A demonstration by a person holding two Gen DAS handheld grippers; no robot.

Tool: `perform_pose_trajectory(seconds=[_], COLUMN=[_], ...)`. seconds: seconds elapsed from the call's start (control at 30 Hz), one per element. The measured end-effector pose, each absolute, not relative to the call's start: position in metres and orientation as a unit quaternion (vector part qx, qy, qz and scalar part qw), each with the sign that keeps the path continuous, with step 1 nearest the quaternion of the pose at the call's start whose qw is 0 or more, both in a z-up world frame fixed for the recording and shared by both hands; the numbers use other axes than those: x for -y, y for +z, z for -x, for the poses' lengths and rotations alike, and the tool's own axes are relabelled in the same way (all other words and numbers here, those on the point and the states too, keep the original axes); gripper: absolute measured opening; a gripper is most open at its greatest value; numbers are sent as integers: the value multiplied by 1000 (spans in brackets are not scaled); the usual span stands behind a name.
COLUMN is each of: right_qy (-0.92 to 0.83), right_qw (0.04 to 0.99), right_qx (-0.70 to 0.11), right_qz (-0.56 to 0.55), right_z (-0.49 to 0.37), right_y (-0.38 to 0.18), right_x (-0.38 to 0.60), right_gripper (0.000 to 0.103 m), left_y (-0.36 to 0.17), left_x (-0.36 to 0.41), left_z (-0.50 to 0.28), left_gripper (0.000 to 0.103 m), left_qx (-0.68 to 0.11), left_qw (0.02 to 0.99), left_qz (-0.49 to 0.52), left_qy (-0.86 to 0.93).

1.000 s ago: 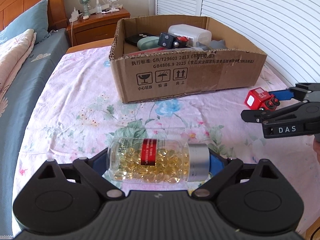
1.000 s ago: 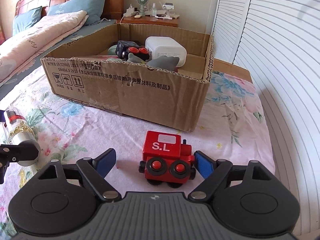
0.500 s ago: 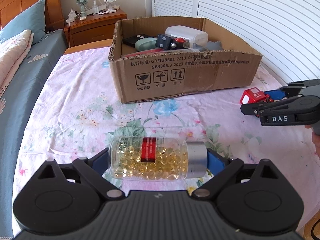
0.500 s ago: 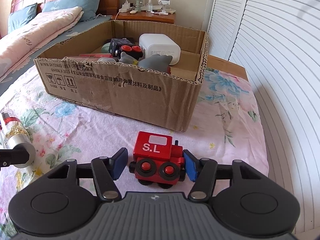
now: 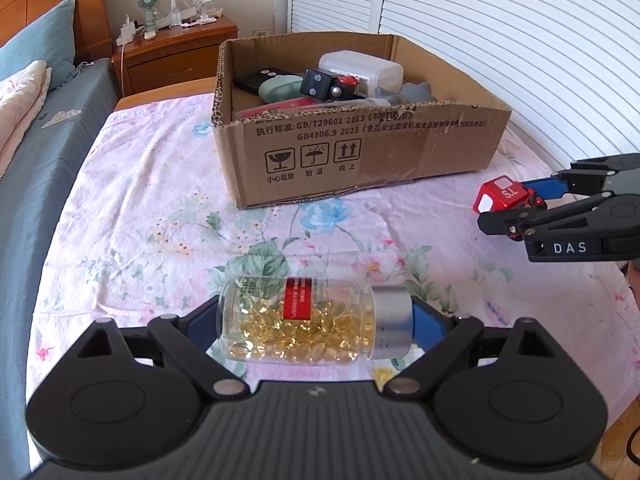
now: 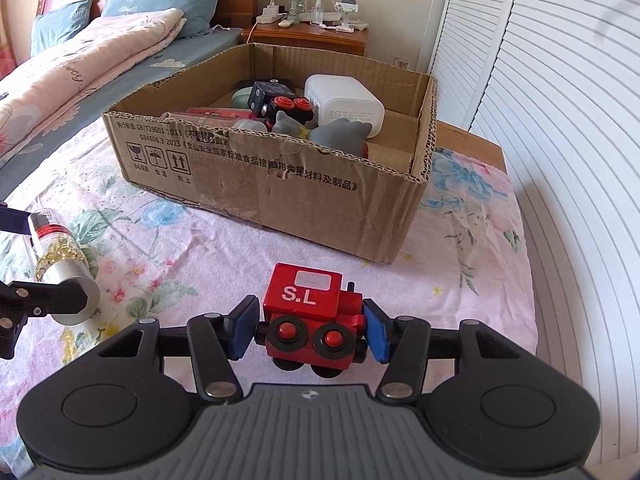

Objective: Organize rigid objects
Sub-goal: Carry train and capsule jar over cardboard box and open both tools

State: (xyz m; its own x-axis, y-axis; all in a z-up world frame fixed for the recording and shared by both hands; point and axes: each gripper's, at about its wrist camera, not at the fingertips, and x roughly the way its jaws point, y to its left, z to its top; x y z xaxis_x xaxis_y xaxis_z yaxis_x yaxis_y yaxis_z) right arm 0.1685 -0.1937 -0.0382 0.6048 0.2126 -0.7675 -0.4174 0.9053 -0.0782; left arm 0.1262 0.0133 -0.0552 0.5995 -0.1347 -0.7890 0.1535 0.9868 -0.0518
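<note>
A clear pill bottle (image 5: 304, 320) of yellow capsules, with a red label and a silver cap, lies crosswise on the floral sheet. My left gripper (image 5: 314, 322) is closing on it, its blue pads touching the base and the cap. A red toy train (image 6: 306, 300) marked "S.L" sits between the blue pads of my right gripper (image 6: 310, 332), which is shut on its sides. In the left wrist view the train (image 5: 502, 196) and right gripper (image 5: 516, 204) are at the right edge. In the right wrist view the bottle (image 6: 60, 264) is at the far left.
An open cardboard box (image 5: 360, 160) stands on the bed beyond both grippers, holding a white container (image 6: 344, 104), a black and red toy, a grey figure and other items. A wooden nightstand (image 5: 176, 52) stands behind, pillows lie at the left, and a white louvred wall is on the right.
My right gripper's pads closed in from either side of the red train and now press on it. The left gripper's pads narrowed slightly around the bottle.
</note>
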Motion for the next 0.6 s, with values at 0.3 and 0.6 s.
perform_pose_trajectory(seconds=[0.3,0.6], right_qy=[205,215], right_qw=[888,898], right_qx=[-389,-361], right_qz=[134,126], right_z=[-152,-168], right_y=[0,43], right_x=[195,193], right_gripper=[60,60], left_y=[-26,7], left_x=[-17,-19], left_z=[-123,-128], left_gripper=[93,93], left_qx=[-432,-412], left_qw=[890,891], left_qz=[-63,-93], left_qy=[-128,-167])
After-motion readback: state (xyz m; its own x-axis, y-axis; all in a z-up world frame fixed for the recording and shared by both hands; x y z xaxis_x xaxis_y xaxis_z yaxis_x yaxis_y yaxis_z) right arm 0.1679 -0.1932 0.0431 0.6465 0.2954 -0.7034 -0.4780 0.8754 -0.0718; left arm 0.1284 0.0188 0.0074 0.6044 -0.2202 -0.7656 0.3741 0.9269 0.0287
